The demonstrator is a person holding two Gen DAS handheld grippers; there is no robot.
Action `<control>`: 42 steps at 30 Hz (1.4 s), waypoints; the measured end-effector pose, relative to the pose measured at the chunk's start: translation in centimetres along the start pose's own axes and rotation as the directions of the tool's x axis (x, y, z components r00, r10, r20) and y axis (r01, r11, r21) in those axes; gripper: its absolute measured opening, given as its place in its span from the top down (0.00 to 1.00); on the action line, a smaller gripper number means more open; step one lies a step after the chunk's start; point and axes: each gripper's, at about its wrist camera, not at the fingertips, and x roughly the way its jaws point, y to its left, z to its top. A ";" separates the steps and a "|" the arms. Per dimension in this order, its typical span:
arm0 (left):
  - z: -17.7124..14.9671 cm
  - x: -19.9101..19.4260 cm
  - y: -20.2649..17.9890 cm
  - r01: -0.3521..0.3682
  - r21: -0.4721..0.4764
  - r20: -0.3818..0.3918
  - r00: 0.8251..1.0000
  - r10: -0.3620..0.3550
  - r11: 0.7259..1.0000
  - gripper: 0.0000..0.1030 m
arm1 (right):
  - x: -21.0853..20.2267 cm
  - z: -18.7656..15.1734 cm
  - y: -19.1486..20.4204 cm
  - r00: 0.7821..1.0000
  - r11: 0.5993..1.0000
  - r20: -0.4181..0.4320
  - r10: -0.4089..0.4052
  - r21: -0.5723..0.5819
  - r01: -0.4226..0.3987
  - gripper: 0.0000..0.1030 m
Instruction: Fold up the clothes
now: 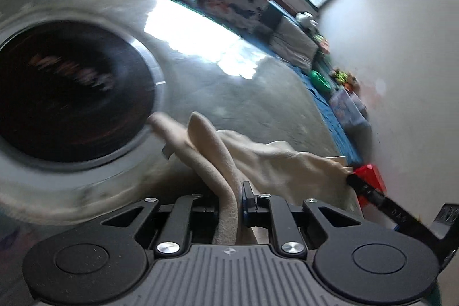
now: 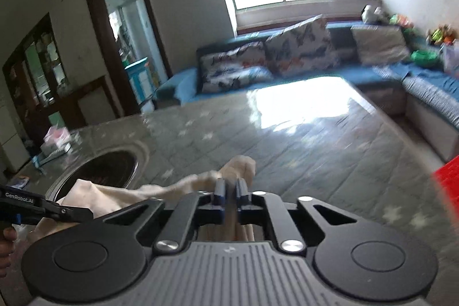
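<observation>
Both grippers are clamped on one cream garment (image 1: 258, 159), which hangs stretched between them above the grey table (image 2: 287, 151). Left gripper (image 1: 240, 202): jaws nearly closed, a thick fold of the cloth pinched between them. Right gripper (image 2: 229, 195): jaws narrow, a bunched edge of the same cloth held and poking out past the tips. Taking the round dark inset (image 2: 103, 171) in the table as landmark, the garment sits just beside its rim on the near side, lifted clear of the surface as far as can be judged; both views are motion-blurred.

Judgement: the step in hand is carrying or spreading the cloth in a two-point hold. Whether this precedes a fold or completes one cannot be settled. Any next move requires even tension and keeping the cloth clear of the inset.
</observation>
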 end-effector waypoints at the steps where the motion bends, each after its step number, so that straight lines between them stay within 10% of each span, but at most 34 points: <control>1: -0.1 0.3 -0.4 0.000 0.010 -0.003 1.000 0.000 1.000 0.85 | -0.6 0.3 -0.6 1.000 1.000 0.006 -0.016 0.006 0.016 0.99; 8: -0.5 1.9 -1.3 -0.023 0.030 -0.025 0.999 0.024 0.999 0.85 | -2.6 0.6 -4.2 0.995 0.994 -0.021 -0.097 0.052 0.098 0.93; 11: -0.7 2.6 -1.7 -0.033 0.038 -0.035 0.999 0.034 0.999 0.85 | -1.6 -1.0 -5.0 0.993 0.992 -0.067 -0.096 0.079 0.101 0.64; 15: -0.6 3.0 -1.5 -0.053 0.029 -0.047 0.997 0.055 0.998 0.85 | 0.3 -2.6 -5.9 0.991 0.987 -0.105 -0.078 0.130 0.091 0.61; 21: -0.6 3.6 -0.6 -0.076 0.002 -0.076 0.994 0.076 0.997 0.85 | 1.9 -3.1 -6.3 0.990 0.985 -0.120 -0.074 0.144 0.092 0.66; 24: -0.5 3.9 -0.9 -0.076 0.005 -0.081 0.994 0.076 0.997 0.85 | 1.2 -2.9 -6.2 0.990 0.986 -0.098 -0.097 0.126 0.109 0.90; 42: -2.4 10.6 -10.4 0.122 0.179 -0.226 0.971 -0.080 0.976 0.85 | -4.6 -1.9 -9.6 0.941 0.938 -0.004 -0.339 0.075 0.338 0.92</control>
